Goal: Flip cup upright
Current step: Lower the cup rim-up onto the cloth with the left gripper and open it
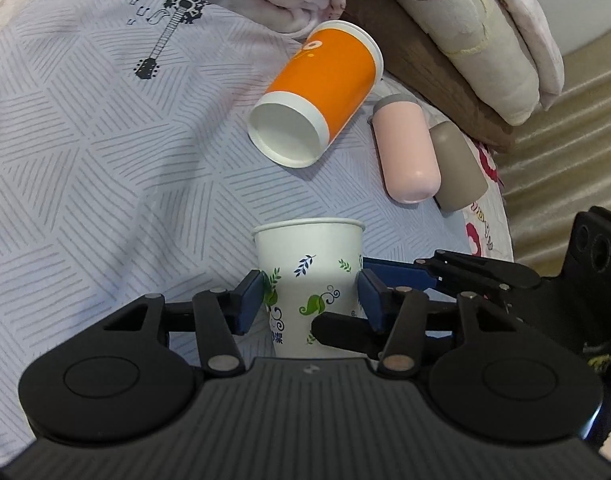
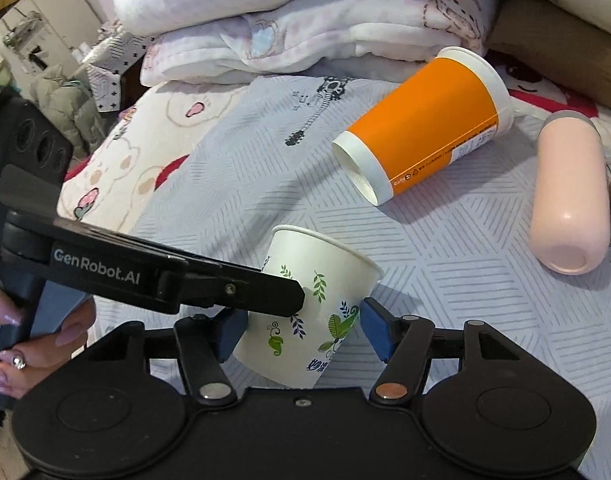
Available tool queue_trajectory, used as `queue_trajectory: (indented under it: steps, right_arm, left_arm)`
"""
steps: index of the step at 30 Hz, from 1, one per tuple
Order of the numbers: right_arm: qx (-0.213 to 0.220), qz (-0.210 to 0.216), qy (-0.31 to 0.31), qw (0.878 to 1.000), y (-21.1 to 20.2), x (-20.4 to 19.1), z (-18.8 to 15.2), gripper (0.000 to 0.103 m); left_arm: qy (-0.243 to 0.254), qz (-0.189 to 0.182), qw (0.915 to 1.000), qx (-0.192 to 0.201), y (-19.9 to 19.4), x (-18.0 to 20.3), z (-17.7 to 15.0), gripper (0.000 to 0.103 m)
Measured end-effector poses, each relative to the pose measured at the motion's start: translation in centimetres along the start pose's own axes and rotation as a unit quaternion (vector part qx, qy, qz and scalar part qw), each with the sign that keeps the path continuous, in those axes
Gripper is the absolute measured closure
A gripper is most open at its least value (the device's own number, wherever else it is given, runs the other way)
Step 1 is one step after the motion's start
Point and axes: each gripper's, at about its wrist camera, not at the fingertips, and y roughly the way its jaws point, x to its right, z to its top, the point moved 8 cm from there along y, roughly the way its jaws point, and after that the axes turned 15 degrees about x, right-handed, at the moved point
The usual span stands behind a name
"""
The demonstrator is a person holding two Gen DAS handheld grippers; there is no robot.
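Note:
A white paper cup with green and blue leaf prints (image 1: pixel 311 280) stands mouth up between the blue pads of my left gripper (image 1: pixel 310 294), which touch its sides. In the right wrist view the same cup (image 2: pixel 313 304) leans to the right, between the pads of my right gripper (image 2: pixel 301 332); the right pad stands a little off it, the left pad is hidden behind the left gripper's finger (image 2: pixel 177 280). An orange cup with white rims (image 1: pixel 317 92) lies on its side farther back, base toward me; it also shows in the right wrist view (image 2: pixel 421 124).
A pink bottle (image 1: pixel 405 148) and a grey cap (image 1: pixel 457 168) lie to the right of the orange cup. Folded blankets (image 2: pixel 305 20) and a brown box (image 1: pixel 425 60) stand at the back. The grey striped cloth (image 1: pixel 105 160) covers the bed; its edge drops off at right.

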Motion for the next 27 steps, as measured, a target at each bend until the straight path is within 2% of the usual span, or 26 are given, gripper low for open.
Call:
queue_trajectory:
  steps: [6,10,15,19,22,25,27]
  right_arm:
    - [-0.02,0.03,0.052,0.998,0.6,1.2,-0.7,0.028]
    - [-0.006,0.034,0.078,0.996,1.0,1.6,-0.9,0.031]
    - [0.045,0.005,-0.012,0.999,0.2,0.2,-0.5,0.032]
    - [0.089,-0.037,-0.079,0.992,-0.1,-0.4,-0.3,0.032]
    - [0.125,-0.076,-0.16,0.976,0.1,-1.3,-0.3,0.033]
    - [0.16,-0.103,-0.223,0.956,0.0,-1.6,-0.4,0.033]
    - [0.184,-0.114,-0.245,0.945,0.1,-1.6,-0.6,0.033]
  left_arm:
    - [0.043,0.0,0.999,0.012,0.2,1.0,0.1,0.053]
    - [0.051,-0.014,0.9985,0.013,0.0,1.1,0.5,0.056]
    - [0.132,-0.01,0.9903,0.043,-0.6,2.9,0.5,0.056]
    - [0.187,0.001,0.9796,0.074,-0.8,4.0,0.1,0.055]
    - [0.241,0.013,0.9654,0.098,-1.1,4.8,-0.2,0.056]
    - [0.262,0.021,0.9577,0.118,-1.2,5.0,-0.2,0.056]
    - [0.275,0.025,0.9525,0.128,-1.1,5.1,-0.2,0.056]
